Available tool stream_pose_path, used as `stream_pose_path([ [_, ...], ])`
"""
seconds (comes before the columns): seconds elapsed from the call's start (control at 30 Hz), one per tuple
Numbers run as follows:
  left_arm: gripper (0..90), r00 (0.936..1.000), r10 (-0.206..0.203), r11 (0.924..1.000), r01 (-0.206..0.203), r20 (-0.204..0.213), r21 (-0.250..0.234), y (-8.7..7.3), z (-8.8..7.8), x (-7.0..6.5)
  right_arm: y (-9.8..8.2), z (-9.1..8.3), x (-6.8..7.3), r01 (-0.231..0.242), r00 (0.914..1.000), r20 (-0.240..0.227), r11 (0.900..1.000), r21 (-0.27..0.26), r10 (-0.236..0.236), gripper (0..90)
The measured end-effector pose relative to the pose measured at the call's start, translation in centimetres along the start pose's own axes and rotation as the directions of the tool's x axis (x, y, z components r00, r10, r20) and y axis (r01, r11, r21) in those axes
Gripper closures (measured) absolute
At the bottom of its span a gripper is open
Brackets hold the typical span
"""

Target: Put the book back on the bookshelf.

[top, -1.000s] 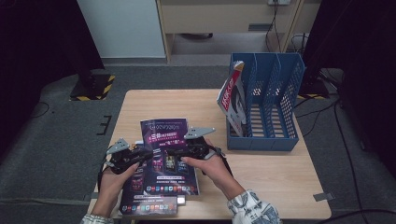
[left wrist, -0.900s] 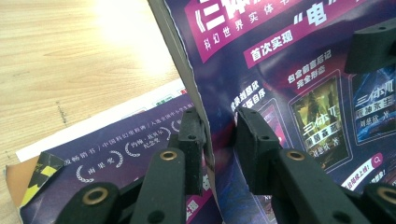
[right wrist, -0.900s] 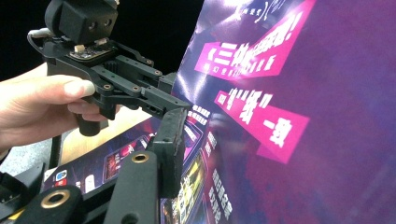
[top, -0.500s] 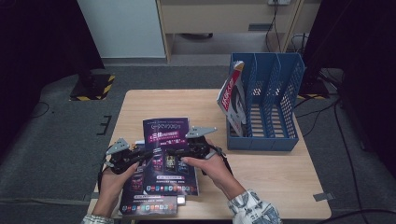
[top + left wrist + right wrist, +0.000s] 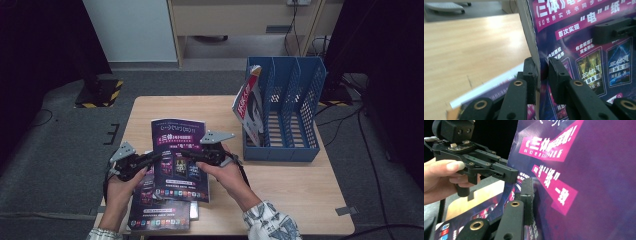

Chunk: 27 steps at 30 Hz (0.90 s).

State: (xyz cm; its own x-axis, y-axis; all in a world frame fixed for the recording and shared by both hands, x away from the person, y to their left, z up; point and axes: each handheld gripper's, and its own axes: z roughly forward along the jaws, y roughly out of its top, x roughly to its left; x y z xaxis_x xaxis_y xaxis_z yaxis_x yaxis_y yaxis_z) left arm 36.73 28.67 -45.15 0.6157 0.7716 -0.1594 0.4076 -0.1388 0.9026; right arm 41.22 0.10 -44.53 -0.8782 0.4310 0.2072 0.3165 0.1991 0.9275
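A person holds a thin purple magazine with pink and white print [image 5: 179,152] above the light wooden table [image 5: 280,175], lifted clear of the table top and facing up to the high camera, with one black two-jaw gripper on each side of it. The left gripper [image 5: 150,159] grips the left edge of the magazine: in the left gripper view its two black jaws are closed on the edge of the magazine [image 5: 584,50], one jaw on each face, with only the paper between them. The right gripper [image 5: 189,156] grips the magazine from the right side; in the right gripper view one jaw presses flat on the purple cover [image 5: 579,182], the other jaw is hidden behind the sheet, and its jaws have just been closing on it. Under the lifted magazine, a second purple magazine of the same kind [image 5: 157,212] lies flat near the front edge of the table. At the right rear part of the table stands a blue plastic file rack with mesh walls [image 5: 295,107], and a red and white magazine [image 5: 247,107] leans upright in its leftmost compartment.
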Motion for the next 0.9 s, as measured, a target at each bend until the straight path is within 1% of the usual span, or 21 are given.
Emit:
stream_pose_path([
  [0.03,76.9,1.0,-0.002,1.0,0.002,-0.002,-0.008,0.3,0.0,0.1,0.4,-0.1,-0.2,0.018,0.9998,0.009,1.0,-0.021,-0.018,76.1],
  [0.07,76.9,1.0,0.003,0.9998,-0.003,-0.004,-0.017,0.6,0.1,0.1,0.4,-0.1,-0.2,0.018,0.9998,0.009,1.0,-0.021,-0.018,76.1],
  [0.2,77.8,0.9995,0.025,0.9987,-0.026,-0.021,-0.044,1.8,0.0,0.1,1.3,-0.2,-0.5,0.07,0.9974,0.023,0.996,-0.048,-0.069,76.0],
  [0.23,78.7,0.9994,0.026,0.9981,-0.028,-0.023,-0.055,2.0,-0.1,0.1,1.8,-0.3,-0.5,0.084,0.9961,0.031,0.995,-0.058,-0.082,76.0],
  [0.27,78.7,0.9993,0.028,0.9975,-0.03,-0.025,-0.064,2.2,-0.2,0.1,1.8,-0.3,-0.5,0.084,0.9961,0.031,0.995,-0.058,-0.082,76.0],
  [0.3,79.5,0.9987,0.037,0.9966,-0.039,-0.035,-0.073,2.5,-0.3,0.1,2.0,-0.2,-0.5,0.094,0.9951,0.036,0.994,-0.062,-0.092,76.0],
  [0.33,80.0,0.9983,0.04,0.996,-0.044,-0.043,-0.078,2.7,-0.3,0.1,2.3,-0.2,-0.5,0.108,0.9935,0.043,0.992,-0.063,-0.106,76.1],
  [0.4,80.8,0.9972,0.052,0.9944,-0.057,-0.055,-0.089,3.1,-0.4,0.1,2.7,0.0,-0.5,0.14,0.9883,0.068,0.989,-0.047,-0.137,77.0],
  [0.43,81.7,0.9969,0.053,0.9942,-0.058,-0.058,-0.091,3.2,-0.4,0.3,2.8,0.2,-0.6,0.15,0.9864,0.078,0.987,-0.056,-0.145,77.8],
  [0.5,82.0,0.9965,0.05,0.9934,-0.056,-0.067,-0.1,3.4,-0.3,0.5,3.1,0.4,-0.9,0.151,0.986,0.082,0.986,-0.068,-0.145,78.4],
  [0.57,82.2,0.9954,0.052,0.9919,-0.061,-0.081,-0.111,3.6,-0.2,0.6,3.4,0.7,-1.1,0.163,0.9833,0.096,0.983,-0.08,-0.155,79.3],
  [0.63,82.2,0.9925,0.07,0.9899,-0.082,-0.1,-0.116,3.9,-0.2,0.7,3.7,1.0,-1.3,0.162,0.9827,0.108,0.981,-0.106,-0.151,79.6],
  [0.7,82.1,0.9887,0.094,0.9896,-0.106,-0.116,-0.097,3.9,-0.3,0.8,3.8,1.2,-1.5,0.153,0.9838,0.113,0.98,-0.13,-0.139,79.5],
  [0.73,82.1,0.9893,0.094,0.9894,-0.105,-0.111,-0.1,3.8,-0.3,0.8,3.8,1.2,-1.6,0.146,0.9849,0.113,0.98,-0.136,-0.131,79.3],
  [0.83,82.1,0.9898,0.087,0.9882,-0.1,-0.113,-0.116,3.3,-0.6,0.8,3.8,1.3,-1.4,0.151,0.9851,0.103,0.979,-0.136,-0.137,78.6],
  [0.9,81.6,0.9902,0.079,0.9883,-0.093,-0.115,-0.121,3.2,-0.7,0.9,3.7,1.4,-1.3,0.146,0.9868,0.09,0.98,-0.133,-0.135,76.2],
])
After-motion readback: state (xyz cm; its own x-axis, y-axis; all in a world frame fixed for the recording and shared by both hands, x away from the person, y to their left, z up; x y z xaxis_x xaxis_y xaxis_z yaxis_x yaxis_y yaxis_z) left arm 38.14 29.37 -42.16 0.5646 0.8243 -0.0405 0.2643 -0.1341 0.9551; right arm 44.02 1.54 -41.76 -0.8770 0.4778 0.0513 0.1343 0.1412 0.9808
